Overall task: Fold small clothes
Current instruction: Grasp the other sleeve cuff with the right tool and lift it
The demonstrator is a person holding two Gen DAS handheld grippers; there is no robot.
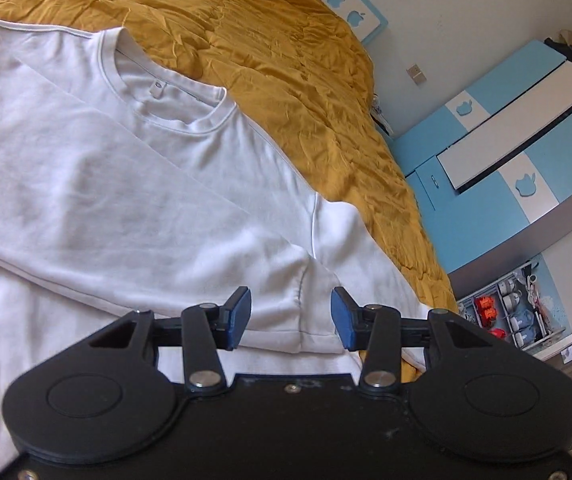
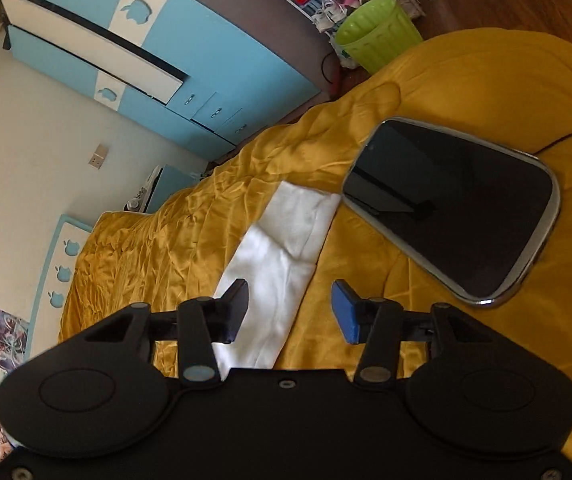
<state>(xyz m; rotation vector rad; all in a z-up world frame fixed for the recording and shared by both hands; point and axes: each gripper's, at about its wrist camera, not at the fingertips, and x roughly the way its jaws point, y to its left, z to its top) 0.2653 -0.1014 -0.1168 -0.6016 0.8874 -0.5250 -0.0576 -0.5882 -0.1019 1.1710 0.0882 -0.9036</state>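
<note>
A white long-sleeved shirt (image 1: 134, 184) lies flat on the mustard bedspread (image 1: 270, 48), collar toward the far side, with one sleeve folded across its body. My left gripper (image 1: 292, 318) is open just above that folded sleeve's cuff (image 1: 310, 304), with nothing between its blue pads. In the right wrist view the other sleeve (image 2: 282, 248) stretches away over the bedspread (image 2: 174, 248). My right gripper (image 2: 290, 312) is open over the near part of that sleeve, holding nothing.
A dark tablet with a silver rim (image 2: 454, 208) lies on the bed right of the sleeve, with a cable (image 2: 566, 136) leading off. A green bin (image 2: 378, 32) stands beyond the bed. A blue wardrobe (image 1: 510, 148) and a shoe rack (image 1: 510, 312) line the wall.
</note>
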